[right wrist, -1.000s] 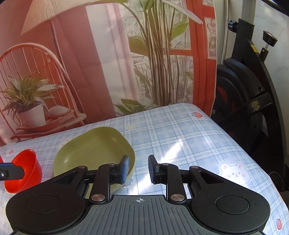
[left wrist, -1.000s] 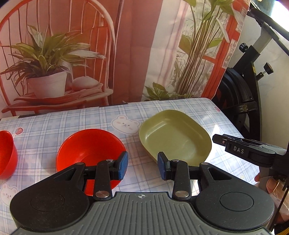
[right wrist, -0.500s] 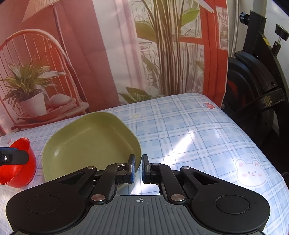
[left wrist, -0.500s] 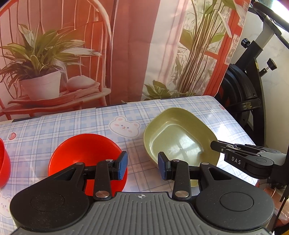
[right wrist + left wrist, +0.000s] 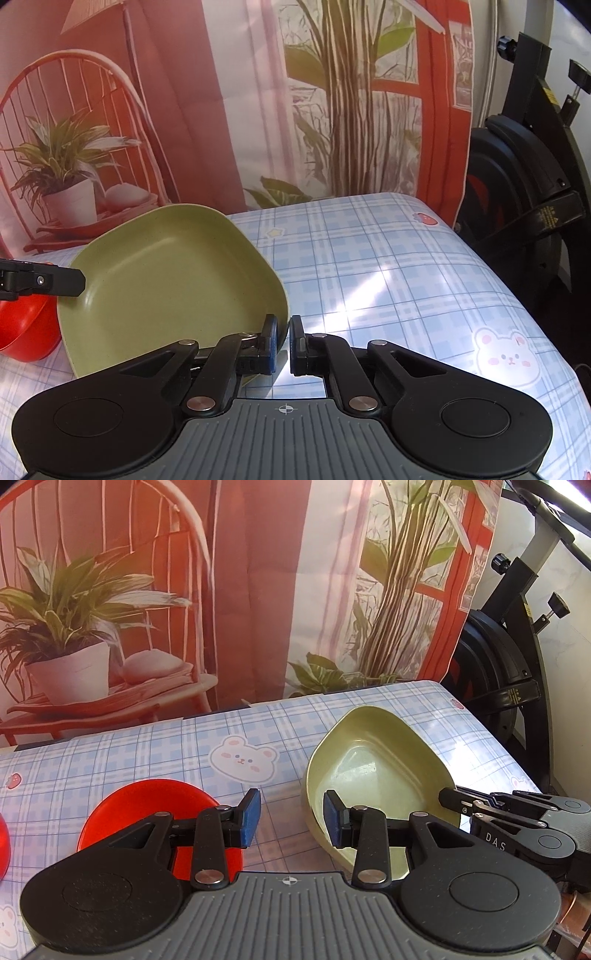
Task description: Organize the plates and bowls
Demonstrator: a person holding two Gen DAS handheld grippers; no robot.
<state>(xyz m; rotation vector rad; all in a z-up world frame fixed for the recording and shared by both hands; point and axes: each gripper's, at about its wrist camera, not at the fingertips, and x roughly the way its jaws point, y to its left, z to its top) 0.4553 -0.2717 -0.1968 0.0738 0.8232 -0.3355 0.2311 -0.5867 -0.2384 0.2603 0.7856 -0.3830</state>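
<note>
**Green plate pinched at its rim and tipped up off the cloth**

The green plate point(image 5: 170, 280), which a second earlier lay flat on the checked tablecloth point(image 5: 388, 280) ahead of an open right gripper point(image 5: 282, 341), now stood tilted, its near right edge raised. The jaws had closed in from either side of that edge and were clamped on the rim, one pad inside, one outside. The plate reached away to the gripper's front left.

From left to right in the left wrist view: a glossy red bowl point(image 5: 147, 812), round and smooth, sat partly under the left finger, lower in the picture than before. The left gripper point(image 5: 291, 821) held the same moderate gap, nothing between its blue pads. The plate point(image 5: 376, 768), a matte, rounded-square dish with a shallow wall and speckled finish, lay just ahead of the right finger, its far side lifted. The right gripper's black fingers point(image 5: 476, 805) came in from the right onto its rim. The cloth looked slick and shiny, printed with bear faces.
</note>
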